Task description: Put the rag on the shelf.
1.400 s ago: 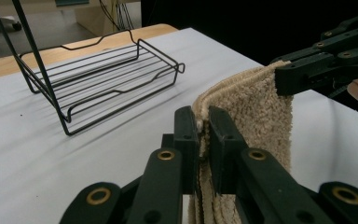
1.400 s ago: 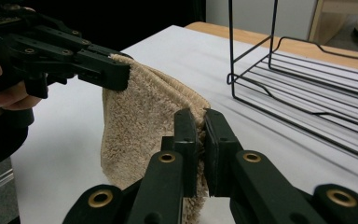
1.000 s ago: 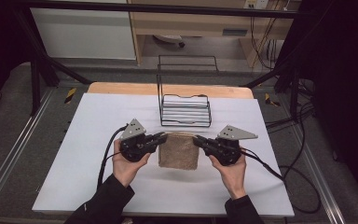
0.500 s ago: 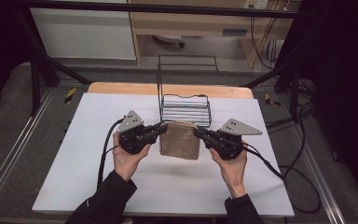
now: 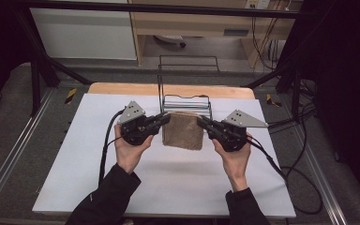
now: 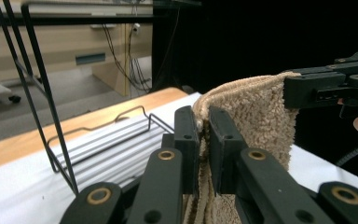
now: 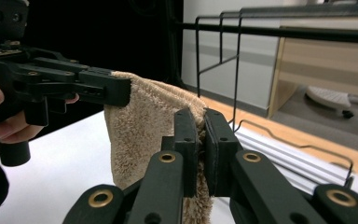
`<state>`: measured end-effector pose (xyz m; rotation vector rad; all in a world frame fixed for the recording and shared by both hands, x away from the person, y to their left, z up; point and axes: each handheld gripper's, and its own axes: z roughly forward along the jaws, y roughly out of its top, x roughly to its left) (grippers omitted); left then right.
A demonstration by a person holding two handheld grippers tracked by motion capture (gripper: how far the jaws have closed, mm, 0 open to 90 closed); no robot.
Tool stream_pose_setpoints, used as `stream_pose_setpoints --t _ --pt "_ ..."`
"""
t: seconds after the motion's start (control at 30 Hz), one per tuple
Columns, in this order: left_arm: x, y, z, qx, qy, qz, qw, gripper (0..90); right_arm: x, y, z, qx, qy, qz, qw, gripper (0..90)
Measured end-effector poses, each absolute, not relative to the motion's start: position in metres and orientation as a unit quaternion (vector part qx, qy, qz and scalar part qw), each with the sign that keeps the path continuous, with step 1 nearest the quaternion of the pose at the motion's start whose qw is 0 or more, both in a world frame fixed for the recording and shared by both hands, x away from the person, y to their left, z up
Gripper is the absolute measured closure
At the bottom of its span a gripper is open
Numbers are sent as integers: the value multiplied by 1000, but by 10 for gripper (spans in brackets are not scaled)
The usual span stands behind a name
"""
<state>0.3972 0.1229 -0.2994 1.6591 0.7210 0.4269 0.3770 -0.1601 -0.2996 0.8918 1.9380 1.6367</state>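
Note:
A folded tan towel (image 5: pixel 183 132) hangs in the air between my two grippers, just in front of the black wire rack (image 5: pixel 186 100). My left gripper (image 5: pixel 167 118) is shut on the towel's upper left corner. My right gripper (image 5: pixel 199 121) is shut on its upper right corner. In the left gripper view the towel (image 6: pixel 256 126) is pinched between the black pads of the left gripper (image 6: pixel 203 128), with the right gripper (image 6: pixel 303 88) clamped on the far corner. The right gripper view mirrors this: the right gripper (image 7: pixel 202 135) squeezes the towel (image 7: pixel 140 130), and the left gripper (image 7: pixel 114 88) holds the other end.
The wire rack stands at the back middle of the white table (image 5: pixel 75 154), with a wooden strip (image 5: pixel 122 89) behind it. Cables (image 5: pixel 281 168) trail off to the right. A person's hands and dark sleeves (image 5: pixel 108 197) come in from the front edge.
Both grippers have risen with the towel and carried it away from the front edge toward the rack. The towel has come off the table and now hangs.

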Motion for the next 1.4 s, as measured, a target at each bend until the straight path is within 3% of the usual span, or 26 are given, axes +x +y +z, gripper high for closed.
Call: stream_pose_setpoints --t 1.4 --pt "431 110 -226 675 295 229 636 826 407 -162 -225 305 662 615 300 852"
